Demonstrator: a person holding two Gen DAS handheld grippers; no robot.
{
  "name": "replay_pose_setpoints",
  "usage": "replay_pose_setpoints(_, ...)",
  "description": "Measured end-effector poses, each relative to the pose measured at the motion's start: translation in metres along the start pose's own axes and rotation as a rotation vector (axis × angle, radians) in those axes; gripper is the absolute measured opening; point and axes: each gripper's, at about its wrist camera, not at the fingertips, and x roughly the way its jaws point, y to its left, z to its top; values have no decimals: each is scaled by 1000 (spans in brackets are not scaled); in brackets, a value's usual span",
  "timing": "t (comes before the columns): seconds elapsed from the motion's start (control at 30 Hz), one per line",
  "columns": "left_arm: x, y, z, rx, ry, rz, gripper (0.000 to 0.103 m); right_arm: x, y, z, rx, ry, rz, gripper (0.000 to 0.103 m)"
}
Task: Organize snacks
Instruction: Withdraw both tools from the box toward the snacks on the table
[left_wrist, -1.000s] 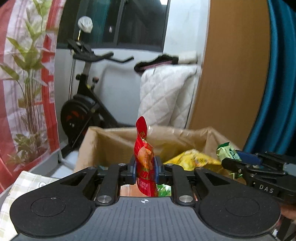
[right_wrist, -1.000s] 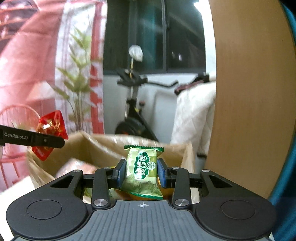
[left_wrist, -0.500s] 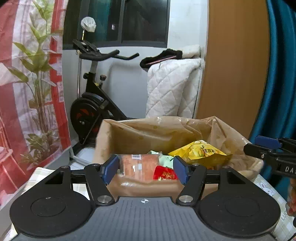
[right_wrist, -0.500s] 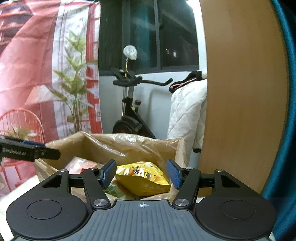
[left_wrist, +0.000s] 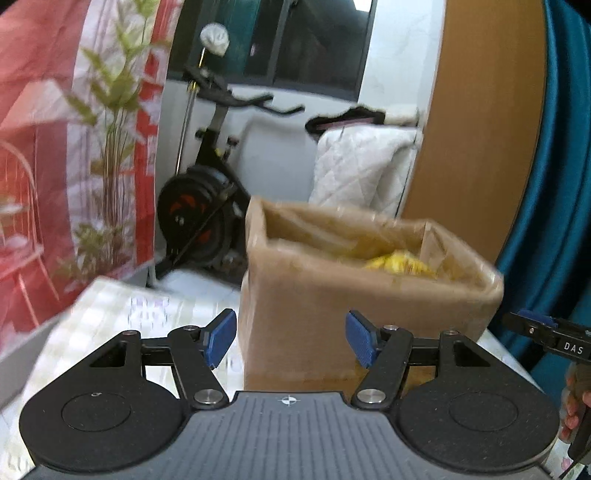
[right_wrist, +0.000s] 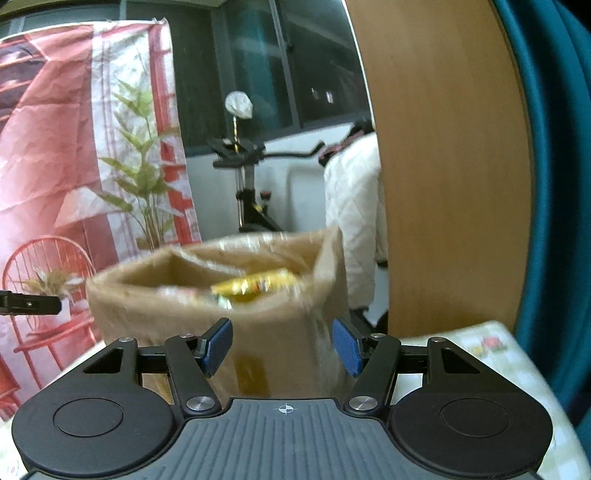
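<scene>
Left hand-held gripper (left_wrist: 291, 338) hangs with jaws spread wide and nothing between the pads, having just opened. Bare checked counter (left_wrist: 122, 314) runs out to its left edge, open room there. Dead ahead stands the cardboard box (left_wrist: 332, 314), blurred, its near wall facing us and its rim above the fingertips. A yellow snack bag (right_wrist: 255, 286) lies inside, peeking over the rim. Right hand-held gripper (right_wrist: 282, 345) also just opened, moderately wide and empty, facing the box's corner; beyond it the counter's right edge shows.
</scene>
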Motion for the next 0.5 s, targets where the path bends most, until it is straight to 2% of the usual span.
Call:
replay_pose_setpoints(0.1, 11, 5, -20, -27, 69, -11, 66, 5, -6, -21, 11, 64, -12, 57)
replay_pose_setpoints(0.33, 36, 12, -49, -42, 162, -29, 65, 25, -6, -68, -12, 215, -14, 55)
replay_pose_setpoints(0.5, 59, 9, -64, -23, 224, -43, 54, 51, -2, -90, -27, 313, 1, 51)
